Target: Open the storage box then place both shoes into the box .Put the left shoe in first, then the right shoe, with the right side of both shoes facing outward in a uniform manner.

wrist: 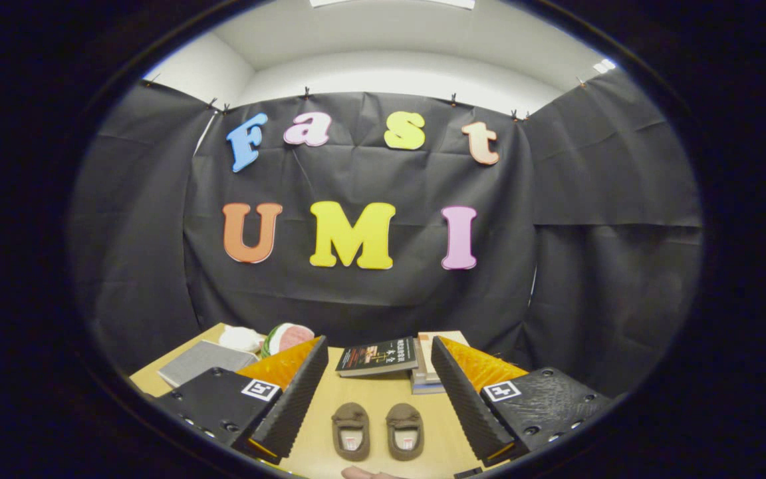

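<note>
Stack of books (416,362) on wooden table (370,392) near black cloth wall (356,293). Top book dark-covered, askew. Grey flat case (203,361) well apart; white soft item (240,338) and watermelon-slice toy (288,336) touching behind it.

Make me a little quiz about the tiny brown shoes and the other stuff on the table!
1. True or false: the two small brown slipper-like shoes lie side by side on the light wooden table, between the open gripper fingers.
2. What lies flat beyond the shoes, beside the stack of pale books? A) a dark-covered book B) a glass bottle C) a metal spoon
3. Fill in: the gripper is holding ____.

Key: 1 true. 2 A, the dark-covered book. 3 nothing; its fingers are spread wide apart and touch neither shoe.
</note>
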